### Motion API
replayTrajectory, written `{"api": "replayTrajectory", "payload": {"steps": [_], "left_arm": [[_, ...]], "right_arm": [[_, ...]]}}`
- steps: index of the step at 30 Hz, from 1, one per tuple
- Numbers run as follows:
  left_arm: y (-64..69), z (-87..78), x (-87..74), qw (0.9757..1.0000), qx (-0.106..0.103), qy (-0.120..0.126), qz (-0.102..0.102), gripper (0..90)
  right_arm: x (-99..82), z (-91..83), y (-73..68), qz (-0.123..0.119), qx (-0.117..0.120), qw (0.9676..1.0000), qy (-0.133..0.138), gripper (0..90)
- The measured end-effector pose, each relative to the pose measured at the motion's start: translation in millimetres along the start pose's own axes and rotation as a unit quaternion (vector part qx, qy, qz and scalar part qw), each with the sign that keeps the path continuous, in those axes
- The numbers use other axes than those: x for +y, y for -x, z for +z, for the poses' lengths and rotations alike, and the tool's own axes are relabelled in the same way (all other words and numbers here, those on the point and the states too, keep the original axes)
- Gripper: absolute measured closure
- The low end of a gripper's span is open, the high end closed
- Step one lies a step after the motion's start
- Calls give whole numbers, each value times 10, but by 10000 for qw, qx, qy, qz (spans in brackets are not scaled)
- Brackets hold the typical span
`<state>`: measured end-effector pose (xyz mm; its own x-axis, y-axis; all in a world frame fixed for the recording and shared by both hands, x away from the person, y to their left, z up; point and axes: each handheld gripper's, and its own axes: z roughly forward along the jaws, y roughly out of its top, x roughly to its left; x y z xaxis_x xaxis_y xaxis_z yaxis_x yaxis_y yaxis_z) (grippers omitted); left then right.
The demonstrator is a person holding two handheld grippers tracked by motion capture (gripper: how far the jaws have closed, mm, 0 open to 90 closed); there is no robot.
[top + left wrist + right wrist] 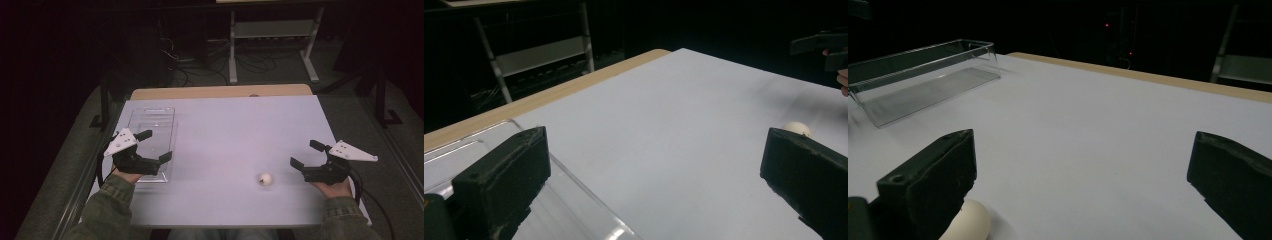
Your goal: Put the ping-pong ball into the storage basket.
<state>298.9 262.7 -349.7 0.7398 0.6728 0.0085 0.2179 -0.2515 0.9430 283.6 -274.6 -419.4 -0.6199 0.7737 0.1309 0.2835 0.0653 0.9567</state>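
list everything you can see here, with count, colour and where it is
ball: 1, white, on the table near the right claw, untouched
tray: 1, clear plastic, nothing seen in it, left side of the table, partly under the left claw
table: 1, white top with a wooden far edge, centre of the high view
frame: 1, pale metal with a shelf, on the floor beyond the table
cables: several, dark, on the floor beyond the table
left claw: 1, black, open, over the tray
right claw: 1, black, open, right of the ball
sleeves: 2, olive green, bottom edge
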Motion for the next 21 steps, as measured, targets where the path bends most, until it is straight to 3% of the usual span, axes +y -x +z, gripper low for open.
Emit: {"api": "replayTrajectory", "payload": {"steps": [9,21], "left_arm": [[57,163,86,9997,-173,-177,87,0],[147,305,298,9982,-347,-321,380,0]], "right_arm": [[1,2,-5,-22,-4,10000,8,0],[0,1,-14,-35,14,10000,-5,0]]}}
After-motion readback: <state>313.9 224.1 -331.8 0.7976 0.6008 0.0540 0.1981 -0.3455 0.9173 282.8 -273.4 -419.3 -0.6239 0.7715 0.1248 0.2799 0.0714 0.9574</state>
